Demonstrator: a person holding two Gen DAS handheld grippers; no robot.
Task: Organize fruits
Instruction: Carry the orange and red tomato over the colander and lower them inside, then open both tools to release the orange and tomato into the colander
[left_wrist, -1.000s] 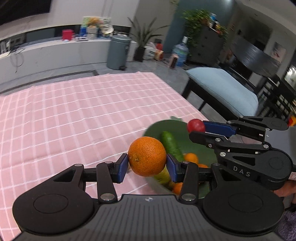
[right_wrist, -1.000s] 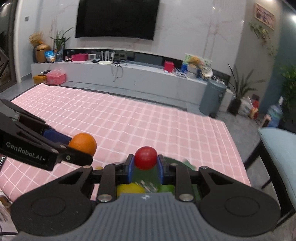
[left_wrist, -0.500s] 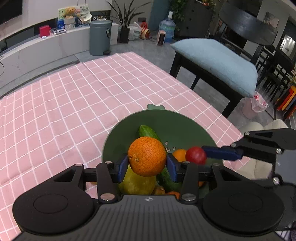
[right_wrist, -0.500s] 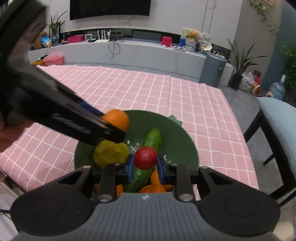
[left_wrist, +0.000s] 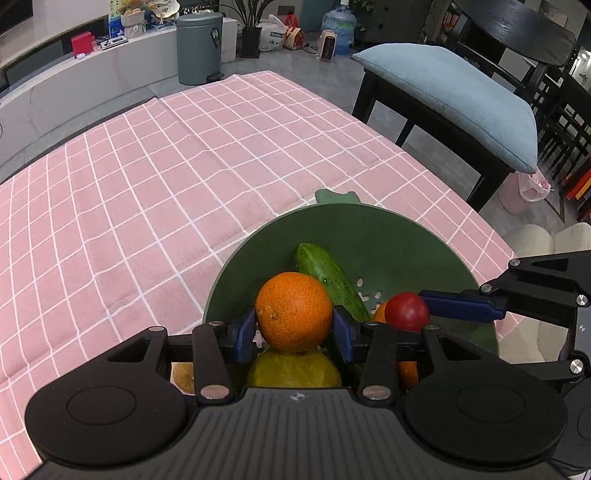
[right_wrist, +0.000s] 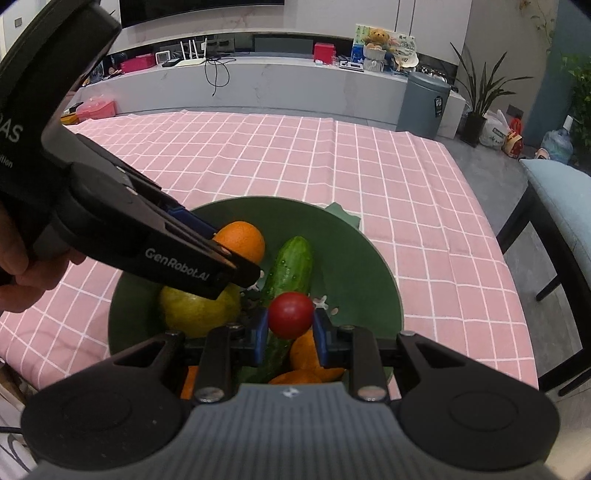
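This is someone's living and dining room. A big television hangs over a long white media shelf cluttered with a teddy bear and routers. There's a grey pedal bin, potted plants, a cushioned bench, dining chairs, and a pink checked cloth covering the counter.

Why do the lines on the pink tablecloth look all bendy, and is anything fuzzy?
Left wrist view: the fisheye lens curves the tablecloth grid toward the edges; the orange in the left gripper looks sharp. Right wrist view: the same bending; the tomato in the right gripper is crisp, and the cucumber shows small glints.
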